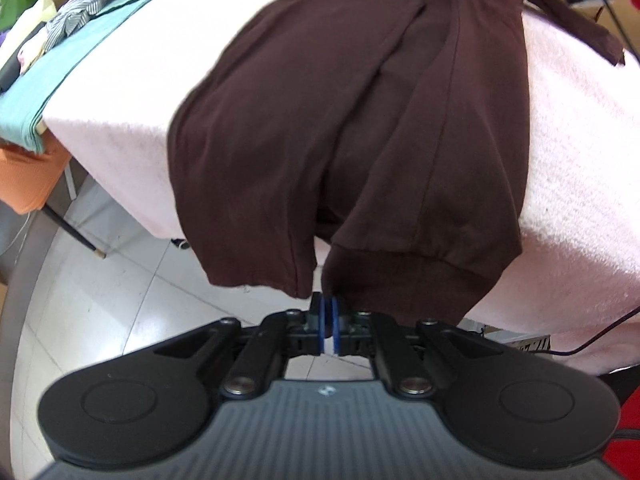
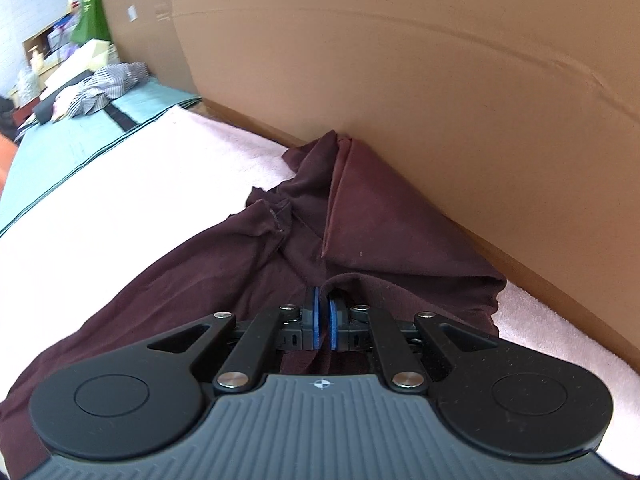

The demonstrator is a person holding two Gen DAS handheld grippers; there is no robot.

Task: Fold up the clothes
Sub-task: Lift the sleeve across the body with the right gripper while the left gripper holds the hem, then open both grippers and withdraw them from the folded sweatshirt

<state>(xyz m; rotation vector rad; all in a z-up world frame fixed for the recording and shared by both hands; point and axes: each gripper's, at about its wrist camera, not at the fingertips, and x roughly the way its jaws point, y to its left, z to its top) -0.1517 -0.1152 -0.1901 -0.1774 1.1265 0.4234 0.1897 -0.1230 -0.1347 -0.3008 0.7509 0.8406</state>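
Pink towelling covers the table, and across it a brown garment is spread, its ribbed hem overhanging the near edge. Soft, limp cloth is pinched at that hem by the left gripper, and at the far end, beside the cardboard wall, by the right gripper; seams offer surer holds.

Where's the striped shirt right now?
The striped shirt lies crumpled on the teal cloth, upper left in both wrist views, beyond the pink towel holding the brown garment that both claws grip.
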